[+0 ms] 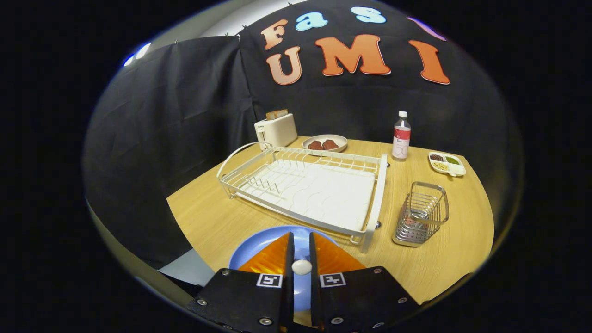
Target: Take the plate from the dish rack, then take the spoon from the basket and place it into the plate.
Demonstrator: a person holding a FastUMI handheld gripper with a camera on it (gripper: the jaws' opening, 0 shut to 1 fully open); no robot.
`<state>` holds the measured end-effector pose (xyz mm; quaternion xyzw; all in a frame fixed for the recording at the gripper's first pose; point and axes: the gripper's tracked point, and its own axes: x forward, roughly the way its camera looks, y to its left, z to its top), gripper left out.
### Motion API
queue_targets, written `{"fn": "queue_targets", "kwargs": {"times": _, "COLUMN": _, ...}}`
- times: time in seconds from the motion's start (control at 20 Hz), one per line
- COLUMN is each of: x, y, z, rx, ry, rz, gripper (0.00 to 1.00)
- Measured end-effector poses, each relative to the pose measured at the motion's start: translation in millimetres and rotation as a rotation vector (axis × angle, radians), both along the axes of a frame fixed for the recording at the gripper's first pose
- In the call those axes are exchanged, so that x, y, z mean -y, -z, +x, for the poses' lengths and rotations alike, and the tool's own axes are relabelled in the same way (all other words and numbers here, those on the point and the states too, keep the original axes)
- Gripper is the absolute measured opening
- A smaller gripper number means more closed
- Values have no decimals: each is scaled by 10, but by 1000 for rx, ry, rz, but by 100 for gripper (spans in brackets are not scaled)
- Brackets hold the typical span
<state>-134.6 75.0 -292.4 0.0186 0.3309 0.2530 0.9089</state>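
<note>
One gripper [301, 240]: we see its fingers nearly closed on a white spoon end [301, 267], clamped between them.
Plate [259, 249]: blue, on the table [222, 217], right under the fingers, near the rack's front edge.
Dish rack [305, 185]: white, beyond the fingers.
Basket [423, 213]: wire, right of rack.
Far side: toaster [276, 130], bottle [401, 136].
</note>
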Motion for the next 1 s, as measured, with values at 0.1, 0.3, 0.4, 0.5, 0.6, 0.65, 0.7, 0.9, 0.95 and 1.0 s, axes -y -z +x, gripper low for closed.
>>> {"fn": "queue_targets", "kwargs": {"times": 0.1, "x": 69, "y": 149, "z": -62, "rx": -30, "ry": 7, "rz": -34, "gripper": 15}}
{"fn": "queue_targets", "kwargs": {"times": 0.3, "x": 132, "y": 370, "z": -172, "rx": -93, "ry": 7, "rz": -86, "gripper": 17}}
{"fn": "queue_targets", "kwargs": {"times": 0.4, "x": 151, "y": 402, "z": -190, "rx": -102, "ry": 4, "rz": -100, "gripper": 18}}
{"fn": "queue_targets", "kwargs": {"times": 0.5, "x": 178, "y": 435, "z": -199, "rx": -117, "ry": 2, "rz": -109, "gripper": 19}}
{"fn": "queue_targets", "kwargs": {"times": 0.6, "x": 266, "y": 479, "z": -174, "rx": -137, "ry": 18, "rz": -132, "gripper": 23}}
{"fn": "queue_targets", "kwargs": {"times": 0.65, "x": 296, "y": 424, "z": -143, "rx": -133, "ry": 31, "rz": -131, "gripper": 29}}
{"fn": "queue_targets", "kwargs": {"times": 0.7, "x": 317, "y": 337, "z": -89, "rx": -120, "ry": 48, "rz": -122, "gripper": 32}}
{"fn": "queue_targets", "kwargs": {"times": 0.9, "x": 434, "y": -208, "z": 242, "rx": -26, "ry": 134, "rz": -66, "gripper": 45}}
{"fn": "queue_targets", "kwargs": {"times": 0.95, "x": 461, "y": -366, "z": 322, "rx": 8, "ry": 152, "rz": -54, "gripper": 50}}
{"fn": "queue_targets", "kwargs": {"times": 1.0, "x": 498, "y": -539, "z": 419, "rx": 43, "ry": 169, "rz": -45, "gripper": 53}}
